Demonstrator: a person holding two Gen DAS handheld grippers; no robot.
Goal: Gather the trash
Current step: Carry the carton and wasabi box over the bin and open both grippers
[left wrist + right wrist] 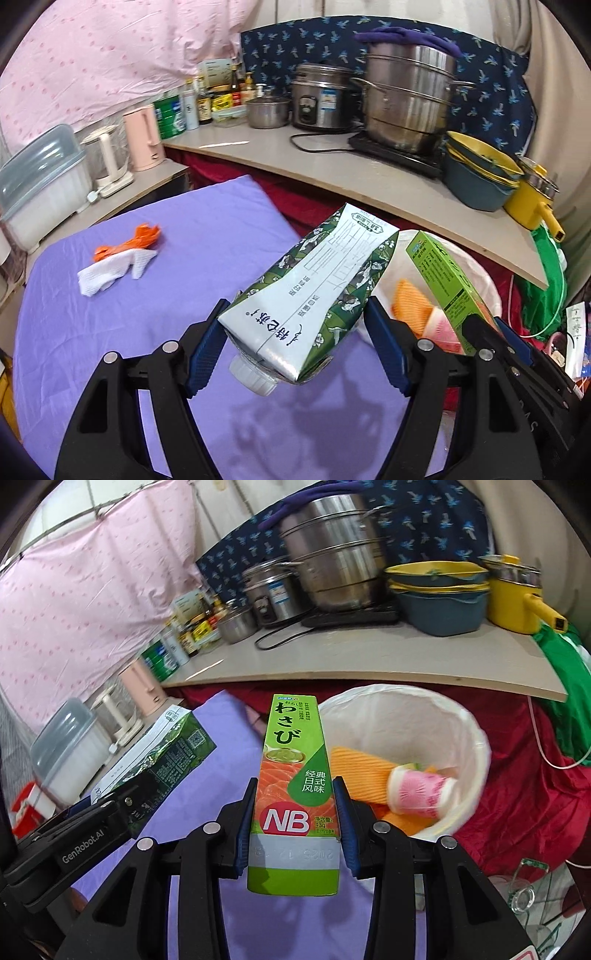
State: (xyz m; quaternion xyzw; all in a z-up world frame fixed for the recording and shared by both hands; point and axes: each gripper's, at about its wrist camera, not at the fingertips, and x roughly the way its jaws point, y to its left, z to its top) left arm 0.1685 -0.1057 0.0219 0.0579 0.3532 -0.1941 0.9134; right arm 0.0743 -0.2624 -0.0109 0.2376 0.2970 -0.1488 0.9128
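Cramped kitchen corner: purple-covered surface (110, 332) in front, a pale counter (332, 173) curving behind it crowded with a steel steamer pot (406, 99), a rice cooker (321, 99), stacked blue-and-yellow basins (476, 177) and a yellow saucepan (532, 203), a pink curtain (92, 55) closing off the far left. Open purple cloth across the near and left part of the surface, broken only by a crumpled white tissue (110, 269) with an orange scrap (136, 240) touching its far side, both well apart from the claws. Right edge of the cloth meeting a white-lined trash bin (476, 746), mouth open and tilted in view, holding an orange ribbed piece (362, 775) and a pink-patterned cup (421, 794) lying on its side. Left claw (295, 354) pinching a green-and-white milk carton (314, 295) at its capped end, pads pressed against both sides; long axis running away from the claw, up and to the right, flat base aimed toward the bin, white screw cap (251, 373) hanging below between the fingers. Right claw (293, 827) clamped on a green wasabi box (291, 786) around its lower half, the box held lengthwise straight ahead, far end reaching toward the counter edge, just left of the bin's rim. Carton and box both raised off the cloth, side by side, near each other but not touching.
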